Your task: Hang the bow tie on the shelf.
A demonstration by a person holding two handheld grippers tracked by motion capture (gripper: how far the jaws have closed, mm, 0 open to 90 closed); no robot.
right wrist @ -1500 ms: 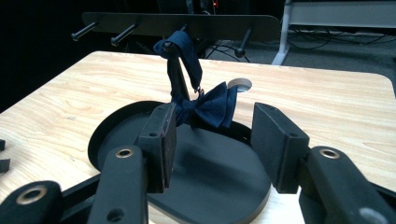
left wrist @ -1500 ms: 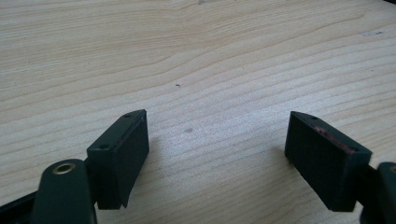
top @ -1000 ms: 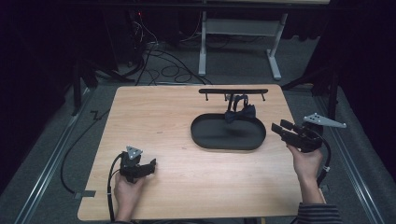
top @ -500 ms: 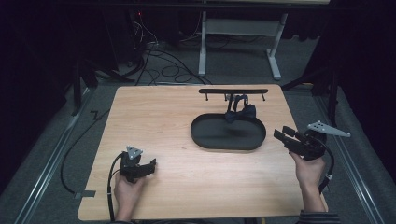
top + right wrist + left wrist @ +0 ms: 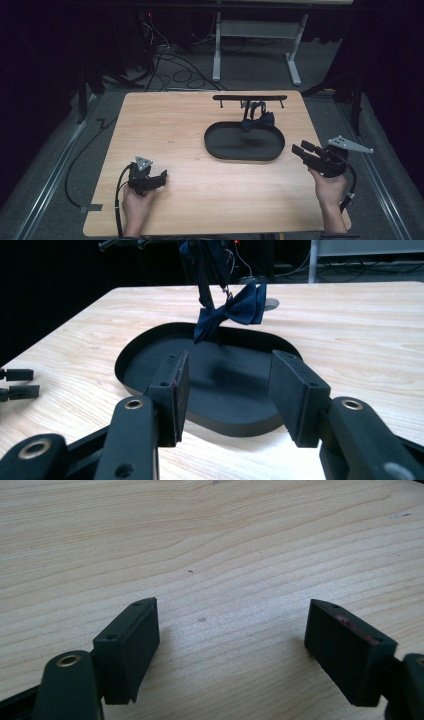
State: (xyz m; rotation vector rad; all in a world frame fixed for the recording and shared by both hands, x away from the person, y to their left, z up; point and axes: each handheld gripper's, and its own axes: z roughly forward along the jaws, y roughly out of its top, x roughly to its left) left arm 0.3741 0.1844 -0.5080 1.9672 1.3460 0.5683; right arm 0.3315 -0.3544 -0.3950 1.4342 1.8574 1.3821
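A pale wooden table [image 5: 165, 125] sits in a dark room. A navy bow tie [image 5: 235, 307] hangs from a black rack [image 5: 250, 98] over an oval black tray [image 5: 215, 145]. The right gripper [image 5: 305, 150], jaws apart, faces the tray. Well apart, the left gripper [image 5: 232, 650] rests low, jaws wide.

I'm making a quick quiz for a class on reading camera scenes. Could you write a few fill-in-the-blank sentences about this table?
1. The navy bow tie hangs over the far end of the black oval ____.
2. The bow tie hangs from a black ____ with a long crossbar.
3. The jaws of the left gripper stand ____, with bare wood between them.
4. The right gripper points toward the tray and holds ____.

Missing words: tray; stand; open; nothing
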